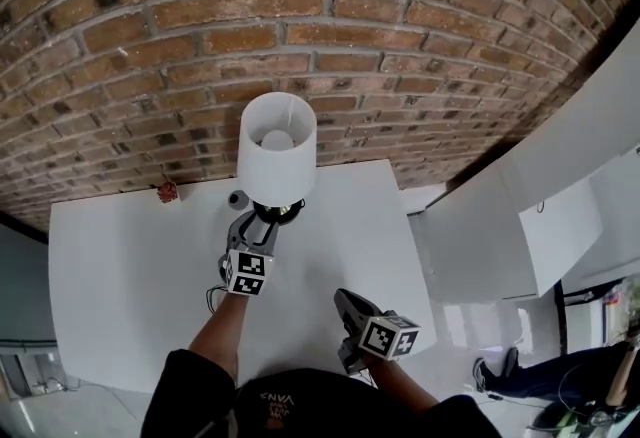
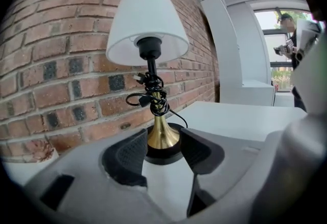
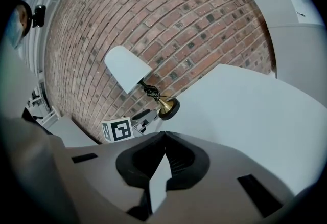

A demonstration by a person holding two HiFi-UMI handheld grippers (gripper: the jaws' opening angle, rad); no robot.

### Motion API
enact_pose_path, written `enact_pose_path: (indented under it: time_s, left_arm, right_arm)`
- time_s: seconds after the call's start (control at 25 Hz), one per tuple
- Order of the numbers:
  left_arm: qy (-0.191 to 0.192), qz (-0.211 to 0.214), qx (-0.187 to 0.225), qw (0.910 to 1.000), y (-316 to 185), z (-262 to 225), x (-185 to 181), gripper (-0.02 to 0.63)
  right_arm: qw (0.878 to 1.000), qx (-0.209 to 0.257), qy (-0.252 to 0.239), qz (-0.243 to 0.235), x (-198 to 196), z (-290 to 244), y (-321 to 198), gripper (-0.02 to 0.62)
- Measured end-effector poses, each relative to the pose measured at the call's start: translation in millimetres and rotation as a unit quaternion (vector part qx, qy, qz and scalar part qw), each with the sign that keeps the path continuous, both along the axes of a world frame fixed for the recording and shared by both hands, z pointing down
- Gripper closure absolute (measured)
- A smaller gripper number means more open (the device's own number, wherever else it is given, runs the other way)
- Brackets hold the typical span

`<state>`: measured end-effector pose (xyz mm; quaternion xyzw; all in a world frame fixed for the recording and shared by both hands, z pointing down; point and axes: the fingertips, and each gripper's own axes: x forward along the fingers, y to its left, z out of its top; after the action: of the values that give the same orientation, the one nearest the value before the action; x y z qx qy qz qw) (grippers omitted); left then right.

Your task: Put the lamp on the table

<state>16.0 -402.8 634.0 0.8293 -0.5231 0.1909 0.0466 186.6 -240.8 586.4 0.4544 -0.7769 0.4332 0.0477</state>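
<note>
The lamp (image 1: 277,146) has a white shade, a brass stem with a black cord wound round it, and a black round foot. It stands upright on the white table (image 1: 130,256) close to the brick wall. My left gripper (image 1: 262,222) sits low at the lamp's foot with its jaws open on either side of the brass base. In the left gripper view the lamp (image 2: 145,23) rises just beyond the left gripper (image 2: 163,149), and the pads stand clear of it. My right gripper (image 1: 345,304) hovers near the table's front, shut and empty. The right gripper view shows the lamp (image 3: 127,67) past the right gripper (image 3: 164,138).
A small red object (image 1: 167,191) and a small grey piece (image 1: 237,198) lie by the brick wall (image 1: 320,16). White cabinets (image 1: 520,226) stand to the table's right. A person (image 1: 570,376) is on the floor side at lower right.
</note>
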Motion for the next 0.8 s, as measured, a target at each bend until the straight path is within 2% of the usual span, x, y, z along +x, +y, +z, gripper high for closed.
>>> enact_pose_path:
  time_s: [0.28,0.56,0.8]
  left_arm:
    - [0.009,-0.010,-0.005,0.9999,54.0,-10.8,-13.3,0.400]
    - [0.020,0.001,-0.004,0.9998,106.7,-29.9,-15.5,0.408]
    - [0.022,-0.002,-0.009,0.9997,154.7,-38.9,-34.6,0.420]
  right_arm:
    - [1.000,0.001,-0.013,0.012,-3.3,-5.4,37.1,0.595]
    - [1.000,0.008,-0.006,0.030,-3.7,-11.5,72.4,0.595]
    - [0.999,0.019,-0.006,0.042,-21.5,-17.3,101.0,0.595]
